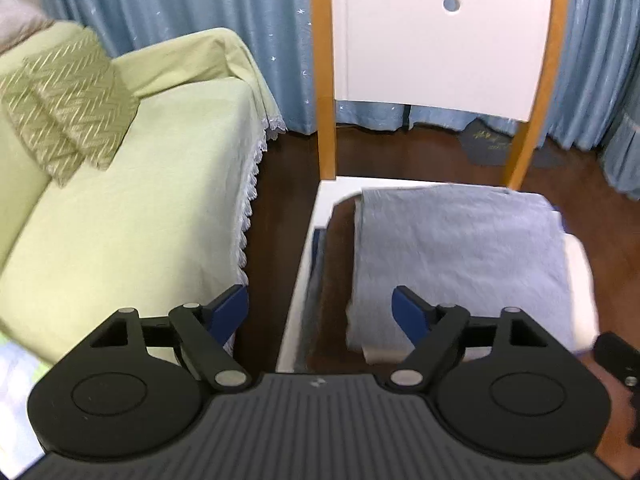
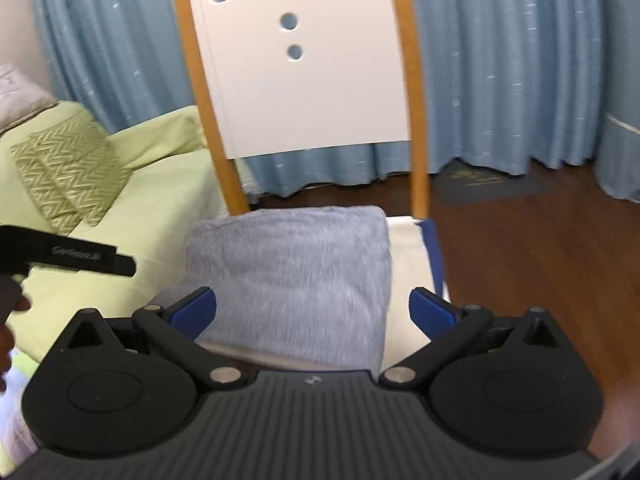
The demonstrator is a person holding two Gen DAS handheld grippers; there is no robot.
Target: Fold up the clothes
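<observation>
Blue curtains behind, chair seat (image 1: 320, 208) carries grey folded cloth (image 1: 460, 256), lying toward seat's right edge. Left gripper (image 1: 320, 308) and right gripper (image 2: 312, 306): jaws apart, empty. Fold looks near done; next, likely grip near edge.

The folded pale grey-blue cloth (image 2: 292, 276) smears with motion blur in the right wrist view, its near edge hidden behind the gripper body. Above the cloth, the white-panelled chair back with orange wooden posts (image 1: 436, 40) runs off the top edge in the left wrist view. Right of the cloth there, a black gripper part (image 1: 618, 376) is cut by the frame edge.
</observation>
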